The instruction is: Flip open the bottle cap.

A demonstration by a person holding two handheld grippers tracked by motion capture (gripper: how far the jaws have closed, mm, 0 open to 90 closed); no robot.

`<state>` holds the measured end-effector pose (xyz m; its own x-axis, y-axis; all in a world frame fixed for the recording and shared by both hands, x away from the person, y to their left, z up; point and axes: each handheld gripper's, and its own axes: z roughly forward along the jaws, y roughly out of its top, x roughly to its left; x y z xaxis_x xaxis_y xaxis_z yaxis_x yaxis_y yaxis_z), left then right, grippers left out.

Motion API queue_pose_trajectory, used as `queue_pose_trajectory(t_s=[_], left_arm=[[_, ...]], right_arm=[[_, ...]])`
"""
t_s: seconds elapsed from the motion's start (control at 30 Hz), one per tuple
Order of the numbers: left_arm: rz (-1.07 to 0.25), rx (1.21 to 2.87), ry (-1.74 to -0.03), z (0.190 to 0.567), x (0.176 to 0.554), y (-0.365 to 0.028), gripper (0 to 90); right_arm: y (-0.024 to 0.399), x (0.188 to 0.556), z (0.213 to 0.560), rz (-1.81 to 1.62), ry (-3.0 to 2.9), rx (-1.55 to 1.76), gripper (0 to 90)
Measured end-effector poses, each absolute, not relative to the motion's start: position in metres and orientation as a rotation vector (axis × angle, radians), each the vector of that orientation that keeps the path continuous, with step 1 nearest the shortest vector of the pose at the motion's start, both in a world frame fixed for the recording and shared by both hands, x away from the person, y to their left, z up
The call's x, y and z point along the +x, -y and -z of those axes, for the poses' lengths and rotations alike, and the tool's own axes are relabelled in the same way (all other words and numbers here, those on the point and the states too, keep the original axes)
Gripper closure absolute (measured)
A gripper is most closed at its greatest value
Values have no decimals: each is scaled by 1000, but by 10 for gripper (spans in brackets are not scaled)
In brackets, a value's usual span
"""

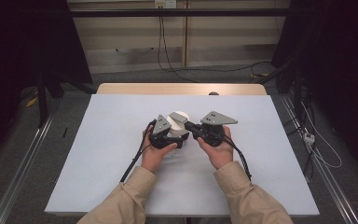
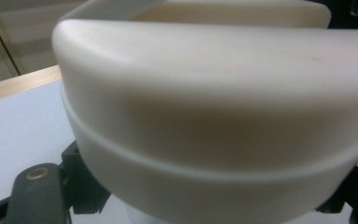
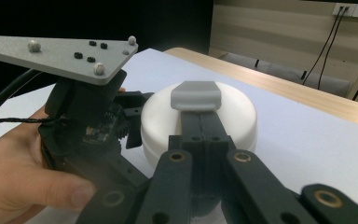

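At the frame's centre, a white lidded container (image 1: 178,122) sits on the bench (image 1: 98,154). The left hand-held gripper (image 1: 168,133) clamps its side; the right hand-held gripper (image 3: 196,95), clenched, rests on its lid. Opening seems not yet done.

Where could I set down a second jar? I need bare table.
The pale blue table mat lies bare left of the left gripper, right of the right gripper, and behind the round white lidded container, towards the wooden edge. The middle is crowded.
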<state>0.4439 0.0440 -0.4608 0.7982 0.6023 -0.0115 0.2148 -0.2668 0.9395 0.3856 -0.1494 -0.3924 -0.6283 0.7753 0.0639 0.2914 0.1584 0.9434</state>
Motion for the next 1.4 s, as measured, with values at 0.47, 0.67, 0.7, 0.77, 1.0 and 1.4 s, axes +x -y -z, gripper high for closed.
queue_pose_trajectory(t_s=[0.47, 0.67, 0.7, 0.77, 1.0, 1.4], left_arm=[[-419, 1840, -623, 461, 444, -44, 188], [-419, 1838, -626, 461, 444, -44, 188], [-419, 1838, -625, 461, 444, -44, 188], [-420, 1838, -625, 461, 444, -44, 188], [-419, 1839, -625, 461, 444, -44, 188], [-418, 1837, -628, 461, 444, -44, 188]], right_arm=[[143, 394, 383, -1480, -1986, 999, 900], [139, 398, 379, -1475, -1987, 992, 900], [139, 398, 379, -1473, -1985, 994, 900], [138, 400, 379, -1469, -1987, 995, 900], [136, 404, 376, -1456, -1987, 984, 900], [132, 409, 375, -1446, -1976, 978, 900]])
